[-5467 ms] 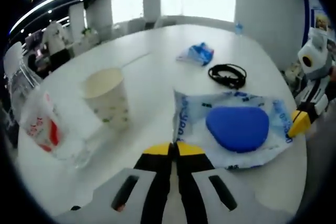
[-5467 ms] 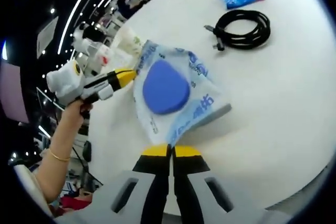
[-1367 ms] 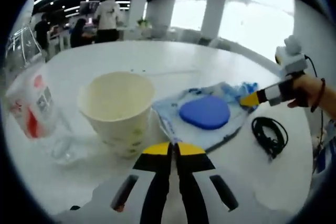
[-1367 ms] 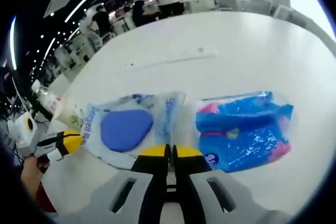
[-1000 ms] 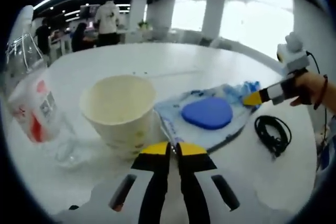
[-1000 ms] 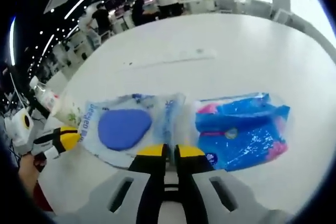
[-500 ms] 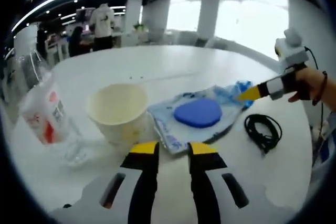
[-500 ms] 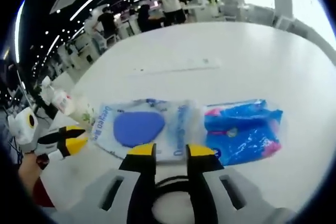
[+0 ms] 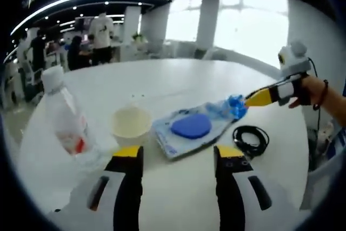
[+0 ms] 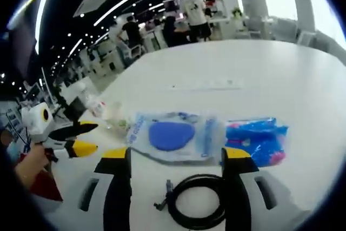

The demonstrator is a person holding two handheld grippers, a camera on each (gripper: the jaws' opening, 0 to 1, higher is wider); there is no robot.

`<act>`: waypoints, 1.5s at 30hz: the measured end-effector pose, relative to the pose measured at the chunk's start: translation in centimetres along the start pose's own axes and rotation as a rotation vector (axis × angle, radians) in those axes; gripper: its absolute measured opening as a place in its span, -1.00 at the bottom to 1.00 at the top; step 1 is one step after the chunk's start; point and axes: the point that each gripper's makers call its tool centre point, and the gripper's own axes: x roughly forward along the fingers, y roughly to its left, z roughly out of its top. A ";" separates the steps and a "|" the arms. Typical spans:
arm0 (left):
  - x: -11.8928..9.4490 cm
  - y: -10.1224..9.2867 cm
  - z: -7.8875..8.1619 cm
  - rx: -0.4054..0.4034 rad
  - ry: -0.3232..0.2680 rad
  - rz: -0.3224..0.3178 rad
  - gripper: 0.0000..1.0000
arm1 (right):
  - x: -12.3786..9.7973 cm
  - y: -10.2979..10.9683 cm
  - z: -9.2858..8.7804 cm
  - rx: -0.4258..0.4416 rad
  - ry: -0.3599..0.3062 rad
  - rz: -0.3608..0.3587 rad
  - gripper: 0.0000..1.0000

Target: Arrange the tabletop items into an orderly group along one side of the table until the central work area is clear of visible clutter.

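On the white round table (image 9: 178,77) a paper cup (image 9: 131,124), a wet-wipes pack with a blue lid (image 9: 189,128) and a blue tissue packet (image 9: 230,106) lie side by side in a row. A coiled black cable (image 9: 250,139) sits in front of the packet. My left gripper (image 9: 178,152) is open, held back from the pack, nothing between its jaws. My right gripper (image 10: 176,153) is open above the cable (image 10: 197,201), facing the pack (image 10: 170,136) and the packet (image 10: 254,139). The right gripper (image 9: 262,97) reaches in beside the packet; the left gripper (image 10: 73,136) shows at the left.
A clear plastic water bottle (image 9: 65,120) with a red label stands left of the cup. The far half of the table (image 10: 227,63) is bare white surface. People stand at desks in the background. A hand (image 9: 313,87) holds the right gripper.
Both grippers have opened, let go of the wipes pack and drawn back from it. The pack, cup and tissue packet now look smaller and farther off.
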 end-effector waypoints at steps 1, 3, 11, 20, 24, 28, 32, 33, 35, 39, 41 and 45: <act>-0.6 -0.1 0.3 0.003 -0.006 -0.004 0.08 | -0.4 0.3 0.1 -0.001 -0.007 0.007 0.52; -1.4 -0.3 0.5 -0.004 -0.013 -0.009 0.19 | -1.3 1.1 0.3 -0.006 -0.017 0.030 0.62; -5.5 -1.5 0.9 -0.006 -0.026 -0.024 0.52 | -5.2 4.3 0.2 -0.048 -0.052 0.092 0.93; -9.9 -3.0 0.5 0.022 -0.042 -0.012 0.86 | -9.3 7.7 -1.7 -0.114 -0.045 0.142 0.99; -11.6 -3.6 -0.3 0.025 -0.034 -0.005 0.91 | -10.7 8.3 -3.2 -0.140 -0.032 0.144 0.99; -12.9 -3.8 -1.0 0.027 -0.031 0.007 0.99 | -12.1 8.5 -4.3 -0.130 -0.037 0.138 0.99; -14.1 -4.3 -1.6 0.036 -0.028 0.018 0.99 | -13.4 8.6 -5.2 -0.148 -0.045 0.120 0.99; -14.5 -4.5 -1.8 0.040 -0.025 0.018 0.99 | -13.6 8.6 -5.4 -0.150 -0.046 0.117 0.99; -15.1 -4.8 -2.1 0.048 -0.019 0.018 0.99 | -14.0 8.6 -5.9 -0.154 -0.043 0.114 0.99; -16.2 -5.0 -2.2 0.057 -0.030 0.032 0.99 | -14.9 8.6 -6.7 -0.161 -0.046 0.098 0.99; -16.7 -4.9 -2.2 0.061 -0.040 0.043 0.99 | -15.2 8.7 -7.1 -0.163 -0.049 0.098 0.99; -17.5 -5.3 -2.5 0.056 -0.056 0.045 0.99 | -15.4 8.7 -7.8 -0.151 -0.044 0.087 0.99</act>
